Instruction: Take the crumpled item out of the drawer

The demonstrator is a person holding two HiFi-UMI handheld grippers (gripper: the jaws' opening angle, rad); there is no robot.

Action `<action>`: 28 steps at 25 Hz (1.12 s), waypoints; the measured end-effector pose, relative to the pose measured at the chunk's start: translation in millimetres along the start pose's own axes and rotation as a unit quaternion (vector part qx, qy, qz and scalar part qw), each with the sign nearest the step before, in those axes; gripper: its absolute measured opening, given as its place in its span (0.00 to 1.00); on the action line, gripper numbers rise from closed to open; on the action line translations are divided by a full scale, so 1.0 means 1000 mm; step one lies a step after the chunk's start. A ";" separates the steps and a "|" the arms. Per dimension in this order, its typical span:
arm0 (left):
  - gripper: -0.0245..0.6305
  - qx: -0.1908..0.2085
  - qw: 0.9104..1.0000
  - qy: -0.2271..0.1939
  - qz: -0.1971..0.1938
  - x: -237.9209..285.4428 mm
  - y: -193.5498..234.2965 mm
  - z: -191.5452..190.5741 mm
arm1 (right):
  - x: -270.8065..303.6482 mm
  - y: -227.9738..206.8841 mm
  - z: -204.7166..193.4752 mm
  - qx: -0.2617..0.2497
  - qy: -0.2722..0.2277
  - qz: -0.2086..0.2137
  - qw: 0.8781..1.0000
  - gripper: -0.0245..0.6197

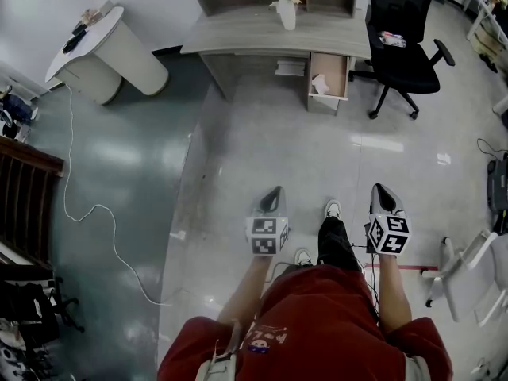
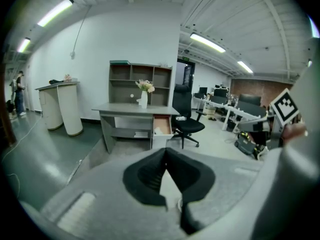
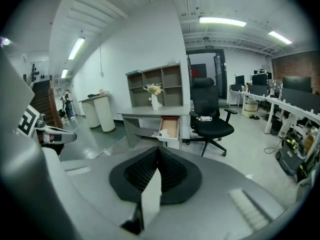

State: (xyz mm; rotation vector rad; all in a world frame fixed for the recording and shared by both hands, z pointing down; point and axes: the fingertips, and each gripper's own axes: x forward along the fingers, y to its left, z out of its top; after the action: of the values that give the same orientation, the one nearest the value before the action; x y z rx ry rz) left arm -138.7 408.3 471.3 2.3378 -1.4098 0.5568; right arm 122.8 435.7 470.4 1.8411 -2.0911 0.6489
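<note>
1. Nearest the head camera was our red shirt [image 1: 317, 324]. Just beyond it we held the left gripper [image 1: 275, 191] and the right gripper [image 1: 382, 190] out over the bare floor [image 1: 238, 157]. Each gripper's own view showed its jaws pressed together with nothing between them.
2. The crumpled item [image 1: 320, 84], a small white wad, lay inside the open drawer [image 1: 338, 68] under the desk [image 1: 262, 32]. It was well apart from both grippers.
3. Our first worry was the closed jaws. If we arrived at the drawer without opening one, we judged it would only shove the wad deeper or flatten it.
4. The wad looked light and loose. A pinch on one stray fold could have torn free or let it drop to the floor.
5. It sat close to the drawer's wall, so a jaw coming down on that side might have struck the wood and jolted the drawer.
6. The black chair [image 1: 403, 38] stood just beside the drawer on our right. A wide reach with the right gripper could have knocked it.
7. The vase of flowers [image 1: 286, 6] stood on the desk above, and a bump to the desk might have tipped it.
</note>
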 end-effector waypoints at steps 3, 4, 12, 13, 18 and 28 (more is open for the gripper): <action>0.03 -0.003 1.000 0.004 0.006 0.021 0.004 0.010 | 0.024 -0.010 0.011 -0.003 0.003 0.006 1.000 0.04; 0.03 -0.004 1.000 0.004 0.008 0.029 0.005 0.015 | 0.033 -0.014 0.017 -0.003 0.004 0.009 1.000 0.04; 0.03 -0.017 0.999 0.017 0.021 0.103 -0.001 0.056 | 0.096 -0.059 0.057 0.007 0.010 0.030 0.999 0.04; 0.03 -0.016 0.999 0.018 0.023 0.112 -0.003 0.062 | 0.103 -0.067 0.060 0.007 0.012 0.032 0.999 0.04; 0.03 -0.019 0.999 0.016 0.030 0.150 -0.016 0.093 | 0.132 -0.102 0.082 0.010 0.016 0.040 0.999 0.04; 0.03 -0.018 0.998 0.013 0.054 0.198 -0.025 0.130 | 0.181 -0.142 0.114 0.018 0.010 0.061 0.998 0.04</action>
State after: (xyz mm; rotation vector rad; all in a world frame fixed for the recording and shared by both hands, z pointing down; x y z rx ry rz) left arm -12.5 207.3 456.1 2.2289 -1.5287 0.5843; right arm 245.6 210.0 481.7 1.7294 -2.2059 0.7359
